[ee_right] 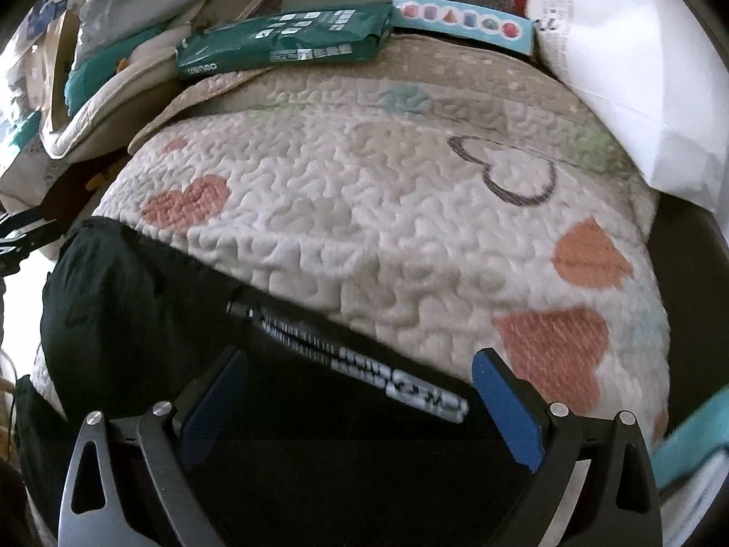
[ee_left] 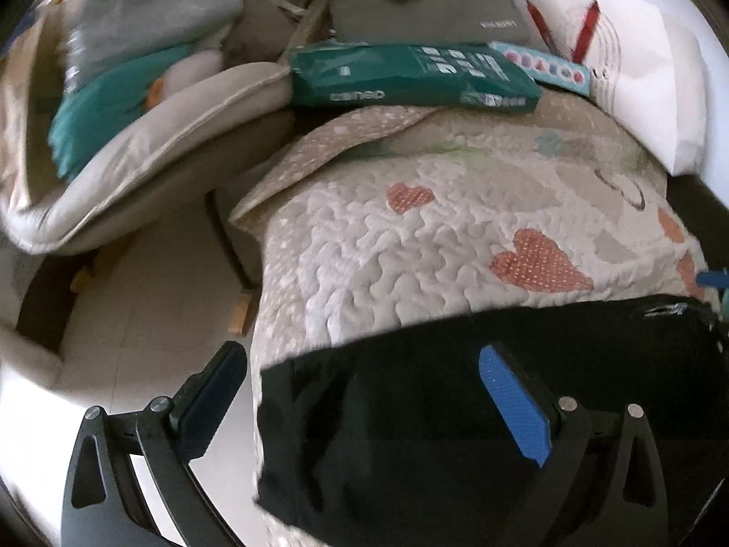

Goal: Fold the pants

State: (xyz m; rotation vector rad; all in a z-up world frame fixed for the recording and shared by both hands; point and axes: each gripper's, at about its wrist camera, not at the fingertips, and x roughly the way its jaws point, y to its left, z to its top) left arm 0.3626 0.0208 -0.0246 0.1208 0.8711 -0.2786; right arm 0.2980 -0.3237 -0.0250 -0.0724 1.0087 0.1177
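I see black pants (ee_left: pixel 455 410) flat on near edge of quilted bed (ee_left: pixel 410 246); left gripper (ee_left: pixel 364 405) fingers apart over cloth; right gripper (ee_right: pixel 360 403) fingers apart above waistband print; I judge: pinch both corners evenly before folding.

We see a quilted bedspread (ee_left: pixel 387 246) with orange hearts covering the bed, pale floor tiles (ee_left: pixel 150 301) to its left, and a beige cushioned chair (ee_left: pixel 150 146) piled with bedding. At the far edge lie a green packet (ee_left: pixel 410 75), a grey bag (ee_left: pixel 423 4) and a white pillow (ee_left: pixel 647 86). Daylight glares off the floor.
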